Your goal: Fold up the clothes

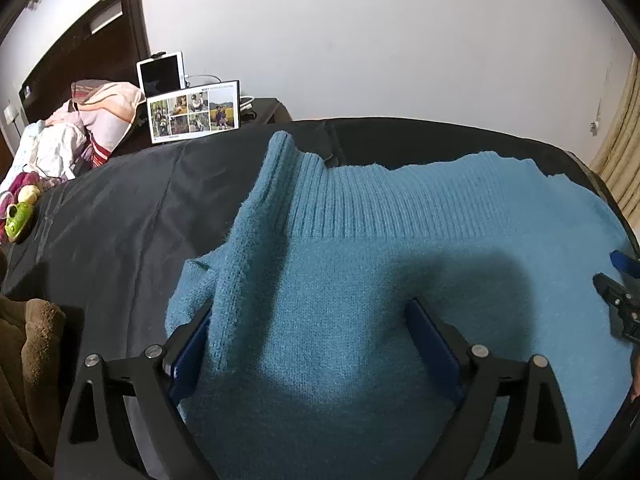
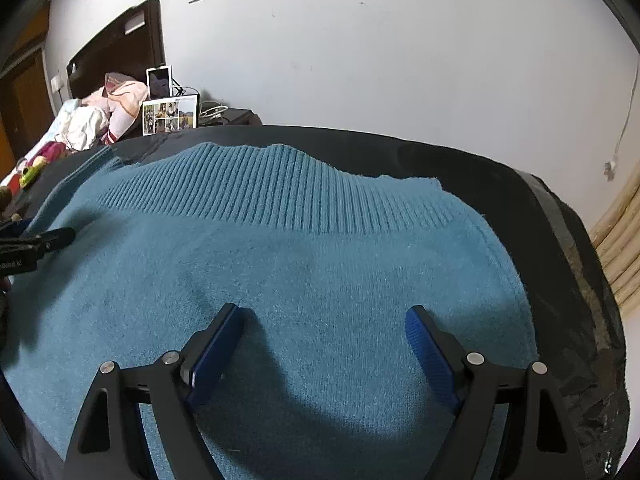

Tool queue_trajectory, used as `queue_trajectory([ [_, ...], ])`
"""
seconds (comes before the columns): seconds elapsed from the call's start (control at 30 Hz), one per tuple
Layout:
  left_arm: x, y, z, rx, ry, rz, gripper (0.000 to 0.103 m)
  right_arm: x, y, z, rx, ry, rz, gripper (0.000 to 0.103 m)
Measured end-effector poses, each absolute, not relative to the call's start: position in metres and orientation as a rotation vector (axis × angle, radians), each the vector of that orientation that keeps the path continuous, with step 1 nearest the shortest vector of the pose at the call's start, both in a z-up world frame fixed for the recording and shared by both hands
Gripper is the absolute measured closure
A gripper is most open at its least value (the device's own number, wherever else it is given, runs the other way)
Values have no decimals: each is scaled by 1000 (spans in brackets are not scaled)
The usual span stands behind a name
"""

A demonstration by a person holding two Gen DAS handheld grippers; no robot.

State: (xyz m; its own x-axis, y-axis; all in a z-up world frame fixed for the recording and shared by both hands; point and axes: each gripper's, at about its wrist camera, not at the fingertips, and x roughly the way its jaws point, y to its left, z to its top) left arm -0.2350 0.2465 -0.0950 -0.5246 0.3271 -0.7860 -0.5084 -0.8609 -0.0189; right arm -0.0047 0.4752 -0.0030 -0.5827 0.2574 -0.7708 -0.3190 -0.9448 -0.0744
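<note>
From the left wrist, my left gripper (image 1: 308, 356) stands wide and holds nothing over the blue sweater (image 1: 400, 280) spread on the black-covered bed (image 1: 120, 208). A sleeve (image 1: 256, 220) lies folded onto the body, running ahead from my left finger. The knit looks thick, soft and limp, so it should drape; I'd pinch edges.

From the right wrist, my right gripper (image 2: 324, 352) also gapes empty above the sweater (image 2: 280, 272), with the ribbed hem (image 2: 280, 192) ahead.
</note>
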Motion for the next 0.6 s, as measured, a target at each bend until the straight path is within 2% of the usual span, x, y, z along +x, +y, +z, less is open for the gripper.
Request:
queue_trajectory([
  [0.17,-234,245,-95,-1150,292,2376,9,-3,476,-6,-1187,103,2538,12],
  [0.6,-232,245,-98,-1138,304,2409,6,0,485,-9,-1166,174,2551,6],
])
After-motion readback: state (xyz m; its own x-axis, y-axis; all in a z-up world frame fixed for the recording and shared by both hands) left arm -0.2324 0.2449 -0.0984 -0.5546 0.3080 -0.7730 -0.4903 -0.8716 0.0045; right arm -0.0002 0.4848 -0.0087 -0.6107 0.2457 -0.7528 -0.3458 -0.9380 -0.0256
